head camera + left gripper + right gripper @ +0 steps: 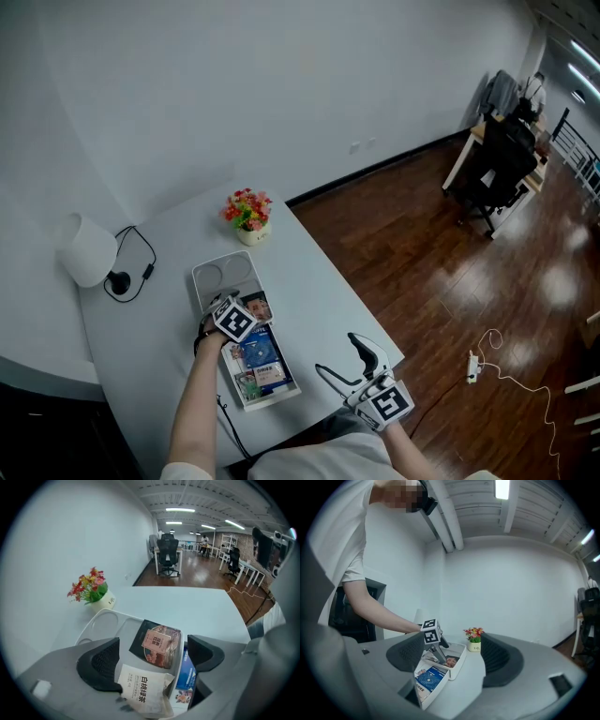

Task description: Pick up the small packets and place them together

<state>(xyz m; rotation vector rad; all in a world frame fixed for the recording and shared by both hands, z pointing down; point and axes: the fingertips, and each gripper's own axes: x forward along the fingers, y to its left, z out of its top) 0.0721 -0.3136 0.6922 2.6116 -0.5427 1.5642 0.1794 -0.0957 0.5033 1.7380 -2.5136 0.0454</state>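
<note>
A white tray (225,272) lies on the white table and holds several small packets. In the left gripper view a white tea packet (143,693) lies between the wide-apart jaws of my left gripper (153,660), and the pads do not press on it. A dark packet (157,643) lies beyond it and a blue packet (186,674) to the right. From the head view my left gripper (246,345) points down into the tray over the blue packet (260,354). My right gripper (335,352) stands open and empty near the table's front corner, level, facing the tray (457,660).
A small pot of flowers (248,217) stands beyond the tray. A white lamp (89,248) with a black cable sits at the table's far left. The table edge (347,281) runs to the right of the tray, with wood floor beyond. Desks and chairs (502,159) stand far off.
</note>
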